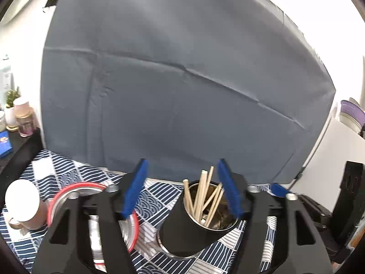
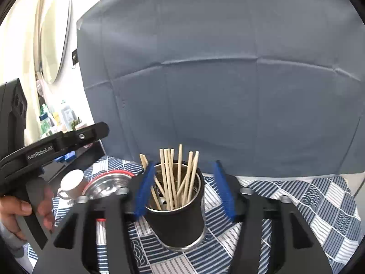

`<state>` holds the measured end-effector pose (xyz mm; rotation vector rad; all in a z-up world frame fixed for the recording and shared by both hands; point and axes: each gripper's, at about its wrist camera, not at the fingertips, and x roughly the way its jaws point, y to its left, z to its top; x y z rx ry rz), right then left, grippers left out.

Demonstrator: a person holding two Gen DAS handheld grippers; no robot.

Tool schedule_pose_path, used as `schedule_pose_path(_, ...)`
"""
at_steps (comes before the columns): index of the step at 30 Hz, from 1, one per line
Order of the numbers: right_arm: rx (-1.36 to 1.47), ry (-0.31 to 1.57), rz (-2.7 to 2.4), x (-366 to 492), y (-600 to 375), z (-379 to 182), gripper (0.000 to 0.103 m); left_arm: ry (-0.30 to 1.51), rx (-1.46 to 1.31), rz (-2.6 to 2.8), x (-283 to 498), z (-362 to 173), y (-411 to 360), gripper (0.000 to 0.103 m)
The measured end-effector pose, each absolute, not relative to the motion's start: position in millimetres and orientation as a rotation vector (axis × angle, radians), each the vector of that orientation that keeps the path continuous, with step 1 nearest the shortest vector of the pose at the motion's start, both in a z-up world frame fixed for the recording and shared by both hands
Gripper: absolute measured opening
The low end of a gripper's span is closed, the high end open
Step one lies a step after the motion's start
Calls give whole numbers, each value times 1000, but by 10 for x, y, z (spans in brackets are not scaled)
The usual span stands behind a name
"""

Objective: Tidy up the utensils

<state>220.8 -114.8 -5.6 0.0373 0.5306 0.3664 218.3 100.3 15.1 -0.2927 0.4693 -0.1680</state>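
Note:
A black holder (image 1: 182,228) with a steel rim stands upright on the patterned tablecloth (image 1: 57,169) and holds several wooden chopsticks (image 1: 203,196). My left gripper (image 1: 182,189) is open; the holder sits between its blue pads, close to the right pad (image 1: 229,191), and nothing is gripped. In the right wrist view the same holder (image 2: 180,219) and its chopsticks (image 2: 173,178) stand between the open blue pads of my right gripper (image 2: 184,189), nearer the left pad (image 2: 143,189). The pads do not press on it.
A steel bowl with a red rim (image 1: 68,194) (image 2: 107,182) and a white-topped mug (image 1: 22,203) (image 2: 73,182) sit left of the holder. A hand (image 2: 13,210) holds the other gripper's black handle (image 2: 45,148). A grey cloth backdrop (image 1: 182,80) hangs behind. Stacked bowls (image 1: 351,116) stand at the right.

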Motion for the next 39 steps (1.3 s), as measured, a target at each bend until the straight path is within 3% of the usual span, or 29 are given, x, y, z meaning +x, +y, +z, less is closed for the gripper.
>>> schedule_pose_path(4,41,527,343,2093,-1217,35,83,469,-279,-131,2060,193,1031,91)
schedule_pose_path(6,48,532,338,2051,-1247,53,85,478,-263,-118,1989,190,1031,97)
schedule_pose_path(28,24,687,269,1559,-1503,-222,90,720,-96,27,1359,-266,837,97)
schedule_pose_path(39,-10,785,243,1282,-1509,-104,93,777,-125,55,1093,-113,801,97)
